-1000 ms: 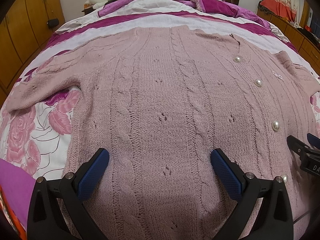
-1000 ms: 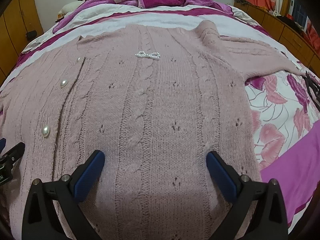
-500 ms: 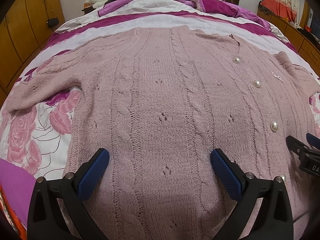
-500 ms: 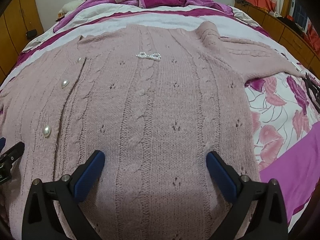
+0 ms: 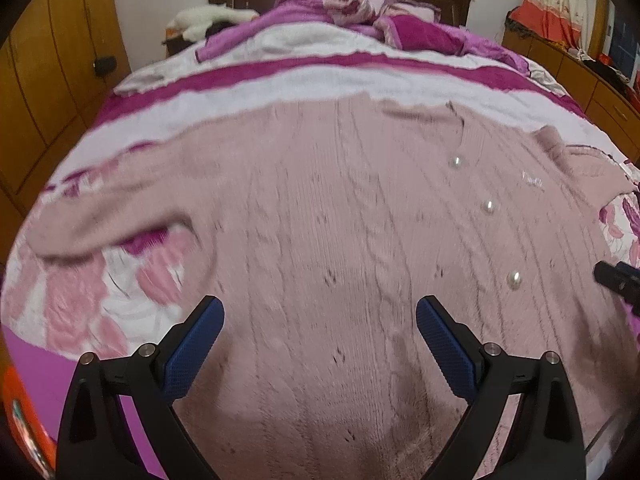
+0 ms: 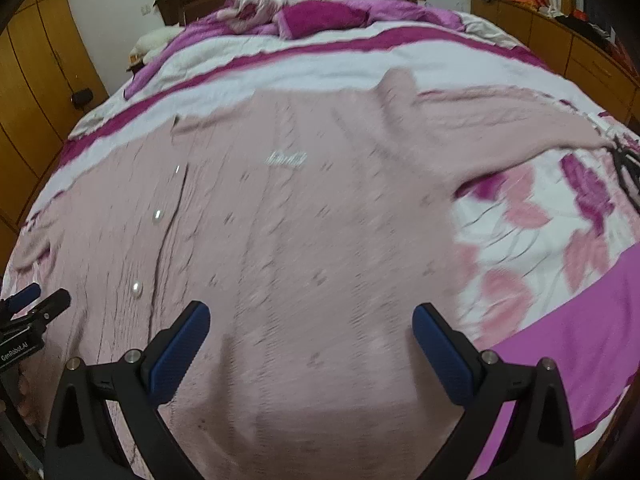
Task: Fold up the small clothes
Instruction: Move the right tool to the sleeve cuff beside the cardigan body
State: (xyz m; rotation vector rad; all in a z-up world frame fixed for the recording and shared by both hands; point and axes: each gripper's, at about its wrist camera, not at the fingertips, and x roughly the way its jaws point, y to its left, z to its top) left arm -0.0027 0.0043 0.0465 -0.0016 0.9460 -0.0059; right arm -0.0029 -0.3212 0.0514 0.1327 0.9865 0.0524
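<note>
A pale pink cable-knit cardigan (image 5: 320, 220) with pearl buttons (image 5: 489, 207) lies flat and spread out on the bed, sleeves out to both sides. It also fills the right wrist view (image 6: 300, 220), where a small pearl bow (image 6: 286, 158) sits on its chest. My left gripper (image 5: 320, 324) is open and empty above the cardigan's lower left half. My right gripper (image 6: 310, 328) is open and empty above its lower right half. Both views are motion-blurred.
The bed has a floral pink and white cover (image 6: 540, 220) with magenta stripes (image 5: 320, 68) and piled bedding at the headboard (image 6: 304, 16). Wooden wardrobes (image 5: 44, 80) stand to the left and wooden drawers (image 6: 580, 52) to the right.
Both grippers have pulled back and risen from the cardigan, so more of the bed shows. Both stay open and empty. The cardigan has not moved.
</note>
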